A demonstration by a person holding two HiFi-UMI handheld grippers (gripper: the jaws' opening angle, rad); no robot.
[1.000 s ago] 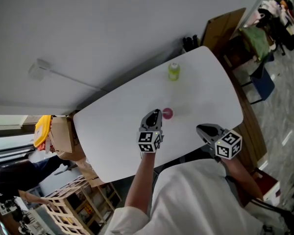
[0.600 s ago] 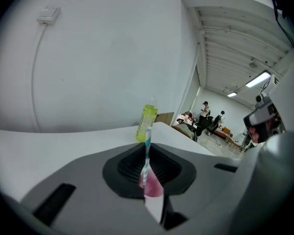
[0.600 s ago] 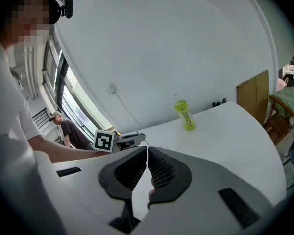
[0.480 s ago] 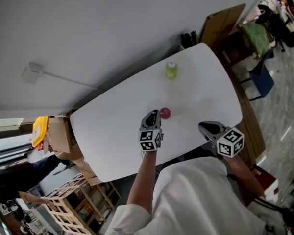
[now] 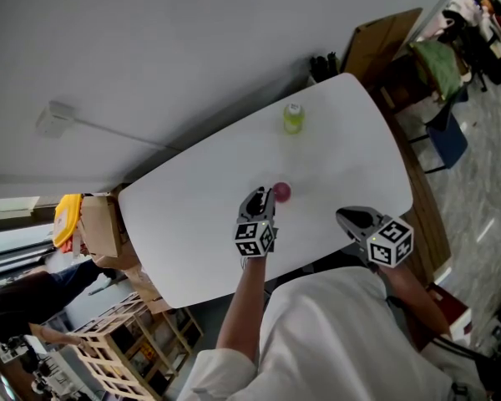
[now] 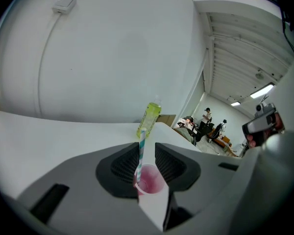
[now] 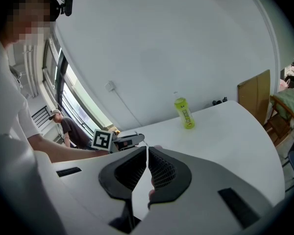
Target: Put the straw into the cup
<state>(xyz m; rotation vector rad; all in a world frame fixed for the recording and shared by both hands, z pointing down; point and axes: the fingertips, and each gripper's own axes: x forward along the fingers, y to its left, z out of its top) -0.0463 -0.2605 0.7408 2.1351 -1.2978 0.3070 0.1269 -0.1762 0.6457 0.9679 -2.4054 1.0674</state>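
**Q:** What does the head view show that the gripper views do not?

**A:** It shows the whole white table [image 5: 192,215] from above, with both grippers over its near edge. The left gripper [image 5: 261,195] is just beside a small pink cup [image 5: 282,192]. The right gripper [image 5: 346,217] is well apart from the cup, off to the right. A green bottle [image 5: 293,119] stands upright near the far edge. From this height the straw is too small to make out.

**Q:** And the gripper views?

**A:** Only the left gripper view shows the straw [image 6: 140,151]. It is striped teal and white. Its lower end is inside the cup, and it leans against the left side of the rim. The right gripper view shows the bottle and the left gripper's marker cube, and a person by the windows beyond.

**Q:** Where is the straw relative to the jaws?

**A:** It rises between the left jaws, close to the left pad. The cup sits just below the gap. Those jaws are spreading apart, and a clear gap shows on the straw's right side.

**Q:** And the right jaws?

**A:** They are pressed almost together, with only a thin slit between them and nothing in it.
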